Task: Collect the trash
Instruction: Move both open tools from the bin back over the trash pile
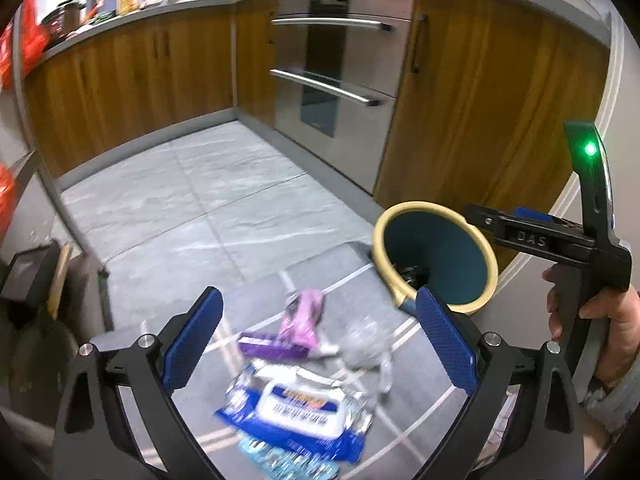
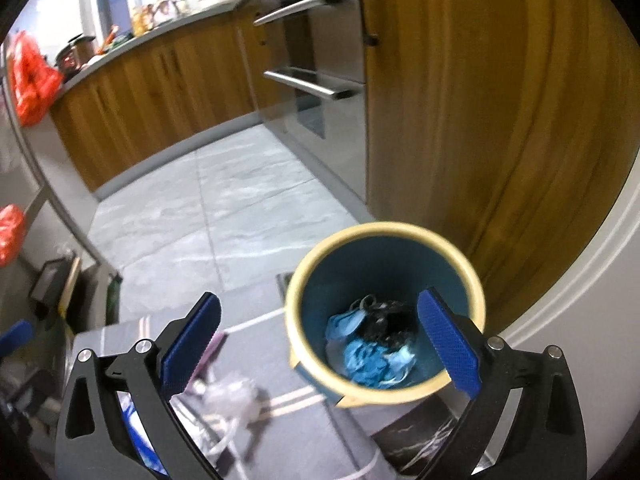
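A teal bin with a cream rim [image 2: 386,308] stands on a grey mat; blue and black crumpled trash [image 2: 376,344] lies inside it. It also shows in the left wrist view [image 1: 436,256]. My right gripper [image 2: 320,344] is open and empty, just above the bin's near rim. My left gripper [image 1: 320,340] is open and empty above litter on the mat: a pink and purple wrapper [image 1: 298,328], a blue and white packet [image 1: 296,412] and crumpled clear plastic [image 1: 364,344]. The clear plastic shows in the right wrist view [image 2: 232,396] too.
Wooden kitchen cabinets [image 1: 132,76] and a steel oven [image 1: 340,76] stand beyond a grey tiled floor [image 1: 192,200]. A wooden panel [image 2: 480,120] rises right behind the bin. Dark objects [image 1: 36,280] sit at the left. The mat [image 2: 312,436] has white stripes.
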A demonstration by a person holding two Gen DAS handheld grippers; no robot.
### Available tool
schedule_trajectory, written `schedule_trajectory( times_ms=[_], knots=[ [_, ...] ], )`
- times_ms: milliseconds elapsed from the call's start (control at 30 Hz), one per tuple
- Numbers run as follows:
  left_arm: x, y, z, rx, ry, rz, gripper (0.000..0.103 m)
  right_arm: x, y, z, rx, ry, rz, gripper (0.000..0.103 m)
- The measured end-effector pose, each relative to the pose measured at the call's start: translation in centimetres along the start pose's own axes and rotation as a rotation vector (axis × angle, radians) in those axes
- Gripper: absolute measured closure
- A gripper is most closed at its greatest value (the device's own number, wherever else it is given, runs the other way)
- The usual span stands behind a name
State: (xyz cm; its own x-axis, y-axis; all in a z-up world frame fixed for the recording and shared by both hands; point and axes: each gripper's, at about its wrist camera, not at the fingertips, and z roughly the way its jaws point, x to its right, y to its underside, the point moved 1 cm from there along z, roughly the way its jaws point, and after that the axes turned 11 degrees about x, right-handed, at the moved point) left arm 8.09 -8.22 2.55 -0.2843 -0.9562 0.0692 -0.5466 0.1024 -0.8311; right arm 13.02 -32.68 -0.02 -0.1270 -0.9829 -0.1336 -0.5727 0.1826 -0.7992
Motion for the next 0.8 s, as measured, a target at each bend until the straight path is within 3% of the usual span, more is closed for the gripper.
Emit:
schedule_trajectory(
  times_ms=[333, 667, 800],
  knots=[
    [-5.4, 4.1, -4.0, -0.018, -0.102, -0.103, 0.007, -3.0, 2.7, -1.2, -0.089, -0.04, -0.016, 0.005],
    [-8.2, 7.8, -2.4, -0.085, -0.204, -0.117, 0.007, -6.2, 5.1, -0.3, -0.158, -0.059, -0.117, 0.005],
    [-8.9, 9.1, -0.7, -0.134, -0.212, -0.131, 0.007, -6.8, 6.4, 1.6, -0.235, -0.062, -0.125, 0.005]
  ],
)
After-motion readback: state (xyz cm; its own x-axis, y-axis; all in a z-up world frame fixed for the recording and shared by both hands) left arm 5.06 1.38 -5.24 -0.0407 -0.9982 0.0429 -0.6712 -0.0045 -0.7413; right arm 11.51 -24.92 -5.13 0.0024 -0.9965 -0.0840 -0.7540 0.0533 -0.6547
